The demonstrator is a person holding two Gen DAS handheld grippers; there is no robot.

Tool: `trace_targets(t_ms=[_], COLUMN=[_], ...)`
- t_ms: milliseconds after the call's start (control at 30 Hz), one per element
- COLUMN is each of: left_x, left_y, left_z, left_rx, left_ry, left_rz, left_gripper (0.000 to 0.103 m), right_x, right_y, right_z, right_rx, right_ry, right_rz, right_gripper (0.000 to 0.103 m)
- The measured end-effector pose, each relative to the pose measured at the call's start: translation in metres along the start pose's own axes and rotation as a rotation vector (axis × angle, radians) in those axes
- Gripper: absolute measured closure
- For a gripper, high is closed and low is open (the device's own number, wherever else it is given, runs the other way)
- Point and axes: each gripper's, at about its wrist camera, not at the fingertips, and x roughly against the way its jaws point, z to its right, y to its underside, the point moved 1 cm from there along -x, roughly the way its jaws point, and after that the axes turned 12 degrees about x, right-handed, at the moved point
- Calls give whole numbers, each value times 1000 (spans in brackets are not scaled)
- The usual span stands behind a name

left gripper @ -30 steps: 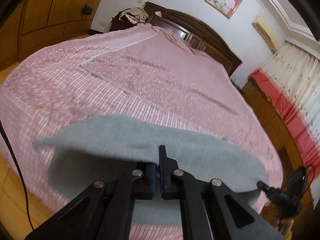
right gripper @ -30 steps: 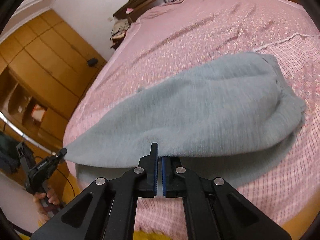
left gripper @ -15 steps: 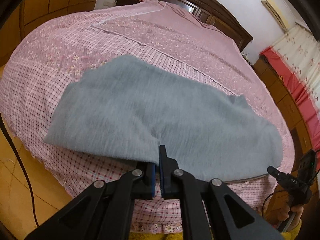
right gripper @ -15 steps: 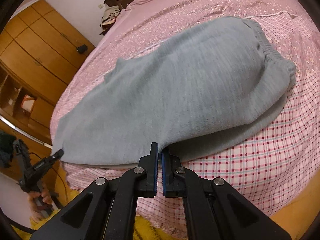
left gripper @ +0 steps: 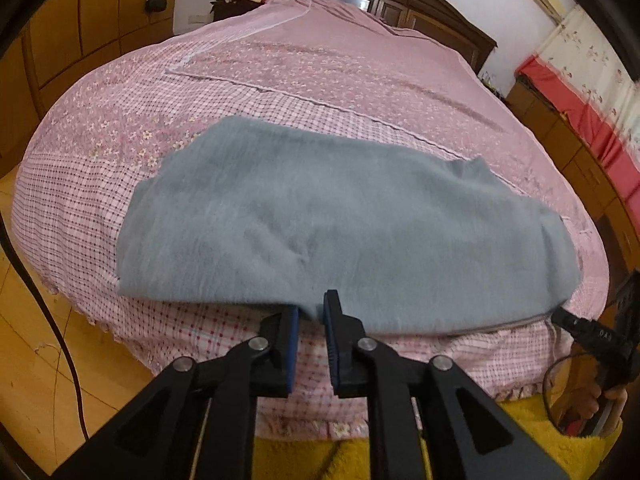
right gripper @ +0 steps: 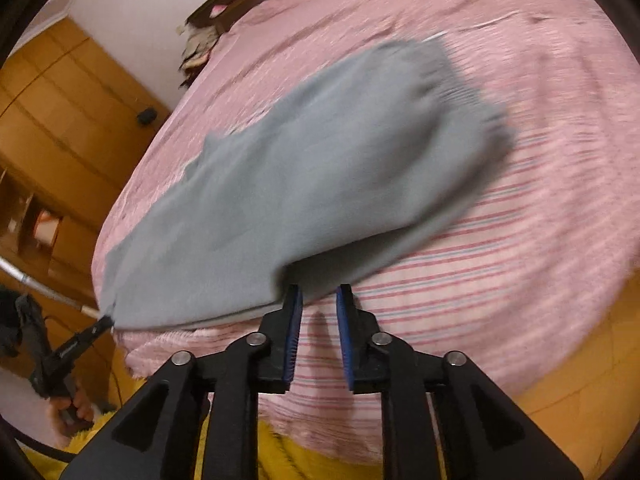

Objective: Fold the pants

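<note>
Nearest, the left black two-finger gripper [left gripper: 311, 311] and the right black two-finger gripper [right gripper: 319, 295] have just been opening; their blue pads stand parted, the hem at their tips unpinched. Beyond lie folded grey fleece pants [left gripper: 320, 232] on a pink checked bedspread [left gripper: 320, 68].

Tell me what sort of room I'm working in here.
A bedroom in a home, most likely. The grey pants lie on a large bed with a pink floral cover, backed by a dark wooden headboard, with wooden wardrobes along the wall.
</note>
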Motion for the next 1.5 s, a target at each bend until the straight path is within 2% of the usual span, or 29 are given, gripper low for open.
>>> trace_targets(t_ms=[167, 267, 367, 700, 767, 833, 900, 967, 1100, 1233, 1333, 1500], left_x=[17, 19, 14, -43, -52, -58, -59, -60, -62, -61, -58, -40], left_y=[1, -5, -12, -20, -16, -12, -9, -8, -6, -4, -2, -5], left_z=[16, 31, 48, 79, 79, 77, 74, 70, 67, 68, 66, 55], left_rx=[-24, -41, -56, -77, -82, -86, -85, -77, -71, -87, -93, -88], left_ry=[30, 64, 79, 69, 58, 48, 50, 62, 65, 60, 59, 48], left_rz=[14, 19, 24, -44, -68, -82, -84, -86, -91, -90, -99, -70], left_gripper=[89, 81, 78, 78, 78, 78, 78, 78, 78, 78, 78, 78], right_x=[28, 36, 36, 2, 1, 14, 30, 29, 1, -10, 0, 29], right_y=[-7, -16, -26, -47, -51, -48, -43, -42, -35, -35, -35, -41], right_z=[42, 60, 73, 88, 80, 86, 92, 95, 100, 96, 81, 49], right_rx=[-167, -214, -239, -296, -295, -311, -315, -302, -289, -286, -234, -117], right_ry=[-32, -16, -9, -68, -79, -83, -58, -47, 18, 39, 113, 256], right_rz=[75, 124, 155, 136, 172, 242, 284, 258, 144, 129, 126, 156], right_gripper=[79, 78, 78, 79, 98, 98, 98, 98, 98, 95, 83, 82])
